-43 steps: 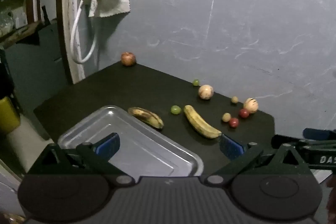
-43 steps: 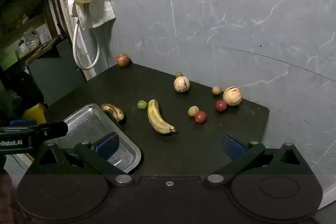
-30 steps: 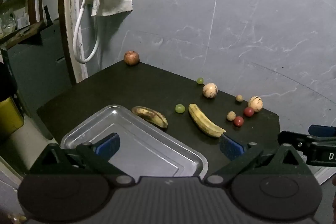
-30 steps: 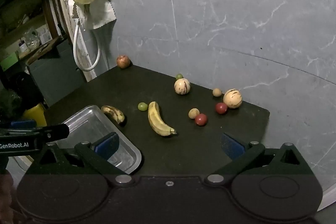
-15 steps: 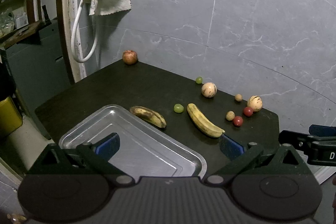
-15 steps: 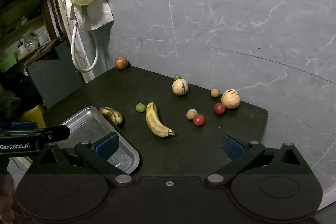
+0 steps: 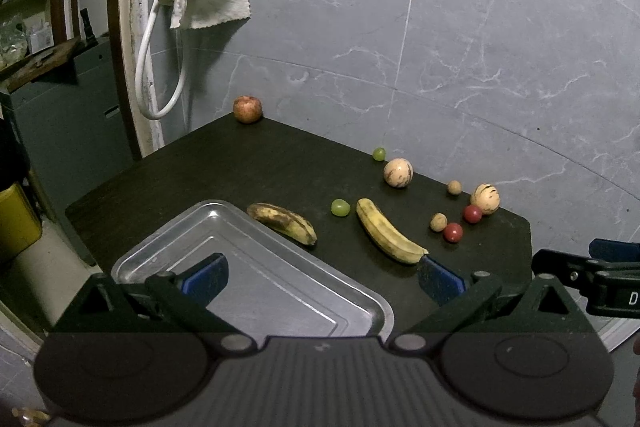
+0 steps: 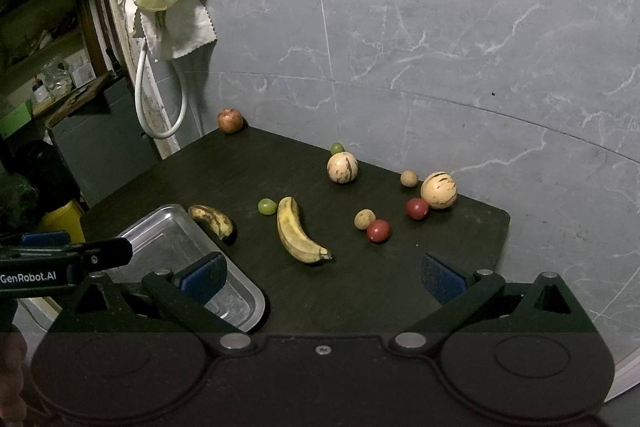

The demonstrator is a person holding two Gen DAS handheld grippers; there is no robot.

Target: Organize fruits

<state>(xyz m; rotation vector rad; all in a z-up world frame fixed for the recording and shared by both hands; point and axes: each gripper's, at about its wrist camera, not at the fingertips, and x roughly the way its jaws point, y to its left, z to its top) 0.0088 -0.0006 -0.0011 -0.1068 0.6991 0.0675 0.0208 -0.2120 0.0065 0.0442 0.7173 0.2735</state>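
progress: none | tray (image 7: 224, 223) empty | fruits all on tabletop (image 7: 248, 167) | both tongs spread wide, holding nothing

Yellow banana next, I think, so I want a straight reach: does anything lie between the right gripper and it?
Nothing visible does. The yellow banana lies just ahead of the open right gripper, only bare table between. The green grape sits beside its far end, out of the path.

My right gripper (image 8: 322, 277) hangs wide apart above the dark table (image 8: 420, 279), holding nothing. Yellow banana (image 8: 298, 230) dead ahead, spotted banana (image 8: 211, 221) against the metal tray (image 8: 160, 239) (left gripper (image 8: 66, 261) over it).
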